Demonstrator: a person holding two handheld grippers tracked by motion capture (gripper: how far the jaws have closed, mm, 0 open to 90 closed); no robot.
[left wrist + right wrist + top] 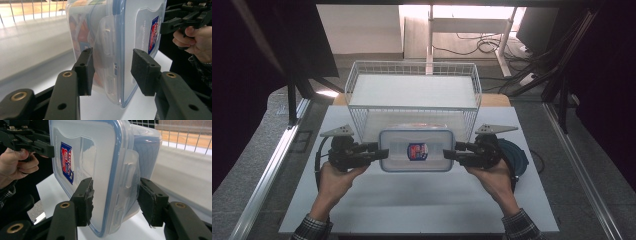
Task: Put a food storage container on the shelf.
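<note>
Left tongs point(382, 152) clamped on the left end of the clear lidded container point(416, 150), pads over its side latch. Container held level above the white worktop point(412, 200), just near of the wire basket point(412, 90). Right tongs point(449, 152) gripping the right end, lid and base pinched together.

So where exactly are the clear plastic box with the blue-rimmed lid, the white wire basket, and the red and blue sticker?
Clear plastic box with blue-rimmed lid point(394, 150): high view, on the lid's left half.
White wire basket point(412, 108): high view, on its front top rim.
Red and blue sticker point(67, 162): right gripper view, on the sticker's middle.
</note>
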